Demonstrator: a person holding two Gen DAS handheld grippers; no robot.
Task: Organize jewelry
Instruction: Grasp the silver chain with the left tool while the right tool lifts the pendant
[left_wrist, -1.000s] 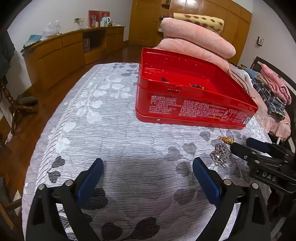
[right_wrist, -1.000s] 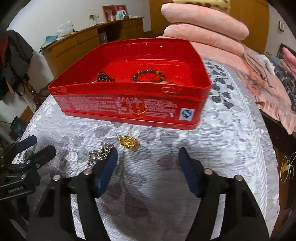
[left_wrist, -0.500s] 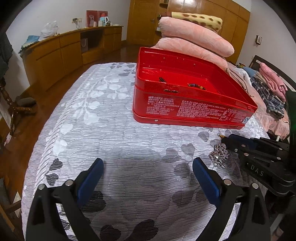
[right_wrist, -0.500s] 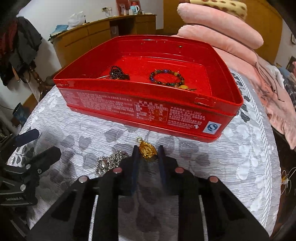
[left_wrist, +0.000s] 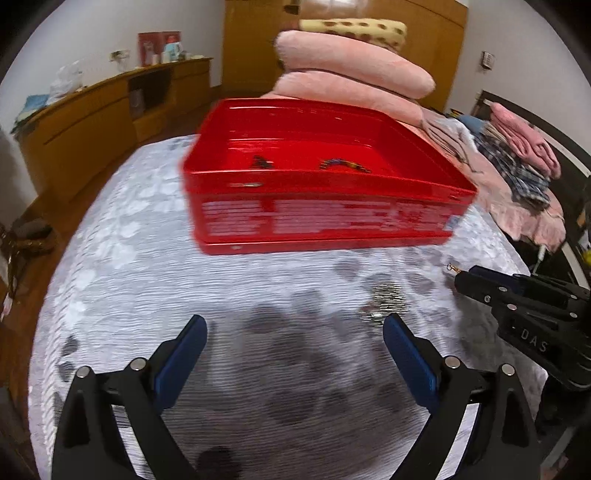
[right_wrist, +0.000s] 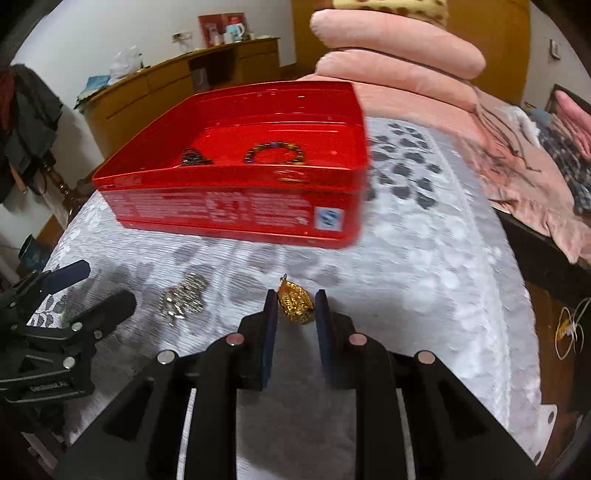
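**A:** How far along am I with the jewelry?

**B:** About halfway, I'd judge. Ahead of my right gripper (right_wrist: 294, 306), the red tin (right_wrist: 236, 212) already holds a dark beaded piece (right_wrist: 192, 157) and a multicoloured bead bracelet (right_wrist: 275, 153). Two pieces are left outside it.

**A:** Which ones?

**B:** The gold pendant (right_wrist: 295, 304) is one. My right gripper's fingers are clamped on it from both sides, its small ring poking forward past the tips. Whether it is lifted off the white leaf-patterned bedspread (right_wrist: 424, 266) I can't tell.

**A:** And the other?

**B:** A heap of silver chain (right_wrist: 184, 299), lying on the bedspread just left of the right gripper. From my left gripper (left_wrist: 294, 354) it sits just ahead of the right-hand fingertip.

**A:** Is the left one holding anything?

**B:** No, its blue-padded fingers are spread wide with nothing between them. The chain looks like its job.
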